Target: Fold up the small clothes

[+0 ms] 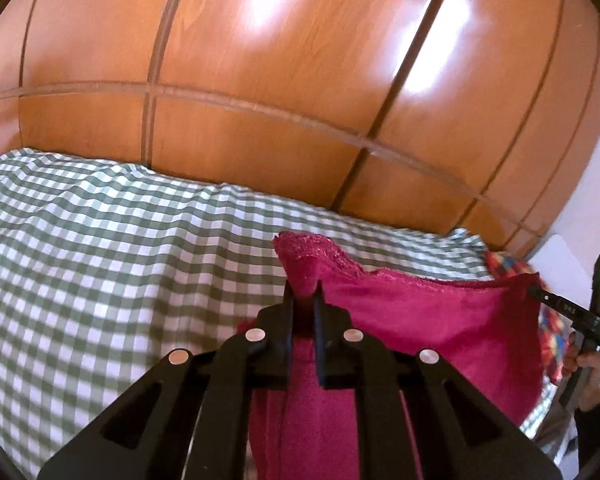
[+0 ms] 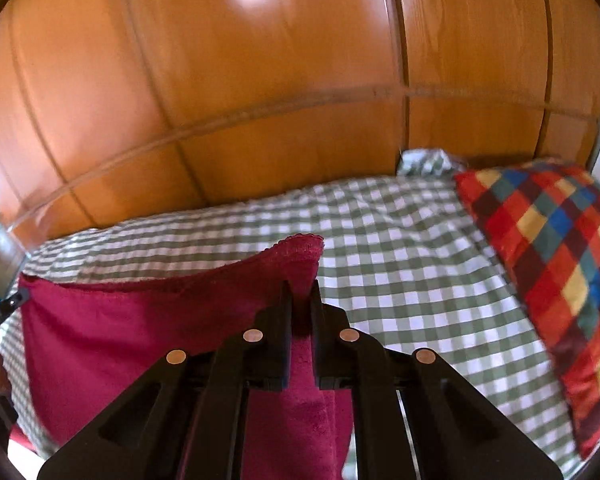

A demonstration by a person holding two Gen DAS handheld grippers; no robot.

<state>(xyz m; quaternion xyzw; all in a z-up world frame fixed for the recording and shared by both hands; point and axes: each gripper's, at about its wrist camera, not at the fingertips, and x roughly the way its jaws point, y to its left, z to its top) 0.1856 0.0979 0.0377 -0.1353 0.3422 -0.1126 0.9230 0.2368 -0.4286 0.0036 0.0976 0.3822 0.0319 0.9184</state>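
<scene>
My black left claw [image 1: 303, 298] and right claw [image 2: 300, 292] pinch a crimson terry cloth [image 1: 432, 320] over green-and-white gingham bedding [image 2: 400, 264]; multicoloured check pillow [image 2: 556, 264]; orange-brown wooden wardrobe [image 1: 260, 92].

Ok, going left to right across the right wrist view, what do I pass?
Other gripper at the left edge → red cloth → right gripper clamping its corner → green checked bedspread → multicoloured checked cushion.

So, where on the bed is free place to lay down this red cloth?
Bare checked bedspread lies left of the red cloth, up to the wooden wardrobe. Another patch lies between cloth and colourful pillow. The pillow side is crowded.
</scene>
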